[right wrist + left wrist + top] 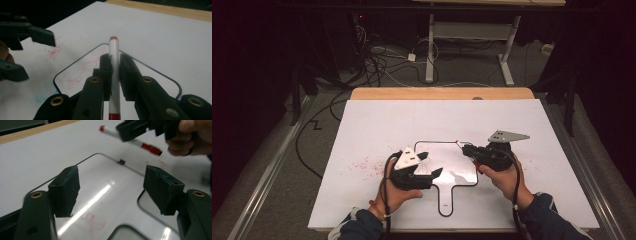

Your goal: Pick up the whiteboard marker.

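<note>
A white marker with red ends (114,47) is clamped between the pads of my right gripper (115,62), its capped tip pointing away from me. In the high view this right gripper (468,149) hovers over the right side of a small handled whiteboard (459,176) lying flat on the table. My left gripper (111,187) stands open with nothing between its pads, above the board's left part (100,195). From there I see the marker (147,145) and the right gripper (130,131) beyond. A faint red scribble (77,75) marks the board.
The board lies on a large white sheet (382,120) covering a wooden table (442,93). Red smudges (362,165) speckle the sheet left of the board. Cables (377,65) and a desk frame (472,40) stand on the floor beyond the far edge.
</note>
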Available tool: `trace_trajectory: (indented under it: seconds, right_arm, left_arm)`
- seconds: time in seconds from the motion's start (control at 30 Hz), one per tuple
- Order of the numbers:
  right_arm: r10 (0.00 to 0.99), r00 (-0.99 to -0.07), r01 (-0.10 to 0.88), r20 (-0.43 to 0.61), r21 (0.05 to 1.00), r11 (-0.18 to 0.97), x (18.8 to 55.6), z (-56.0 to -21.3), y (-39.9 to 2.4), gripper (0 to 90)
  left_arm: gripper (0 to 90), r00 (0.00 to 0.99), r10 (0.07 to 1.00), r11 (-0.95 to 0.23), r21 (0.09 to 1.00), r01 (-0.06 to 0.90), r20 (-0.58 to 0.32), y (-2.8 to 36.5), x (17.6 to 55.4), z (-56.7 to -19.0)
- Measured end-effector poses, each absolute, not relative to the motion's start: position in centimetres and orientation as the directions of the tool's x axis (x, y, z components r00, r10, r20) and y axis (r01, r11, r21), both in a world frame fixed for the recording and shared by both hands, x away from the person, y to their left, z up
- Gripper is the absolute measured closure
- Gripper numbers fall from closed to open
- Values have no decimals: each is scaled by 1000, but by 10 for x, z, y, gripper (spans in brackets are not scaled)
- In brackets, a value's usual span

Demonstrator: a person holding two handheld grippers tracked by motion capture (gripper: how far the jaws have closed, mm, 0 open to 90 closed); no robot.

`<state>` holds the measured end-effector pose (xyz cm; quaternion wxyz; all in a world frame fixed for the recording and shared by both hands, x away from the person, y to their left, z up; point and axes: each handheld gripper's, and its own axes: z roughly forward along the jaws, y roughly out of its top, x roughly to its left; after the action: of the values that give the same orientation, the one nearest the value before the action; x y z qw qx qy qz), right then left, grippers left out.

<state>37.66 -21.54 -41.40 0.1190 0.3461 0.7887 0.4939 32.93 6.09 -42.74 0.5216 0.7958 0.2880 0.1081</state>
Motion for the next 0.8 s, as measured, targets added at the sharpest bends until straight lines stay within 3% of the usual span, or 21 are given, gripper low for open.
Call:
trace_trajectory:
  seconds: [0.23, 0.43, 0.8]
  right_arm:
    - [645, -747, 376, 158, 901, 215, 362, -407, -209, 819]
    - [639, -752, 363, 164, 912, 193, 355, -407, -207, 819]
    - [646, -745, 357, 167, 918, 175, 352, -407, -209, 819]
  left_arm:
    - [329, 833, 512, -252, 890, 379, -210, 17, 340, -429]
    - [397, 820, 490, -182, 885, 428, -296, 3, 348, -434]
    - [584, 815, 515, -185, 894, 408, -265, 0, 351, -435]
